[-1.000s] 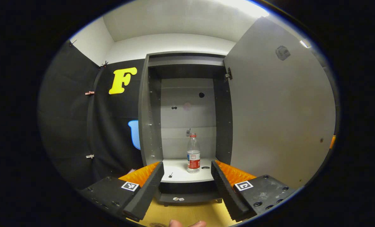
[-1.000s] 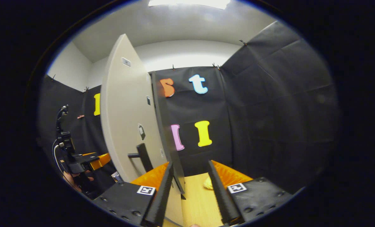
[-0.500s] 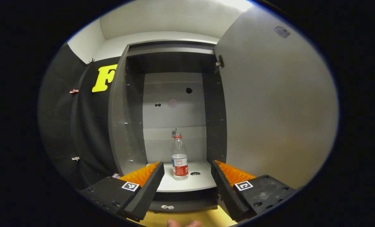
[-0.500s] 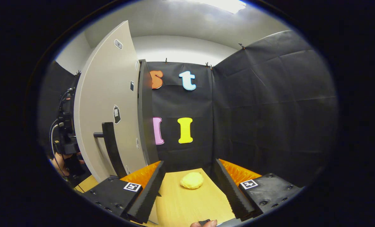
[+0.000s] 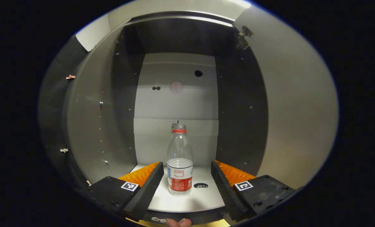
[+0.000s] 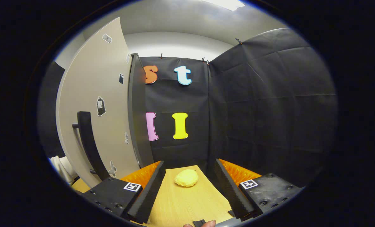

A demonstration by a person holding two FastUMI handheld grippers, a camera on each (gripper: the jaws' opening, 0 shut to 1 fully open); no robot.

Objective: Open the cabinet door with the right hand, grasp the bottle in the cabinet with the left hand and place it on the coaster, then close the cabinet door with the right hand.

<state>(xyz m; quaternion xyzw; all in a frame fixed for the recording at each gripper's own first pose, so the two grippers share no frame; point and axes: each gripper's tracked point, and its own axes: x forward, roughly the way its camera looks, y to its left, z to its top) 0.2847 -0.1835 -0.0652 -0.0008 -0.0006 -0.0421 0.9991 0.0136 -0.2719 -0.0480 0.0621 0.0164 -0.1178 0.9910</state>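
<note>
Clear plastic bottle [image 5: 180, 164] — matt cabinet door [image 6: 96, 107] — wood-grain table [image 6: 187, 201].

— Where does the clear plastic bottle with the red cap [image 5: 180, 160] stand?

— Upright on the white shelf [image 5: 203, 197] inside the grey cabinet [image 5: 111, 104], ahead of my left fingers [image 5: 145, 189] and between them, touching neither.

— And the door?

— The pale cabinet door [image 6: 92, 104] is swung open to the left of my right fingers [image 6: 148, 190], its long black bar handle [image 6: 88, 142] on the face towards me.

— On the worktop?

— A yellow lumpy object [image 6: 186, 177] lies on the wooden worktop [image 6: 187, 205], ahead between my right fingers, apart from them.
</note>
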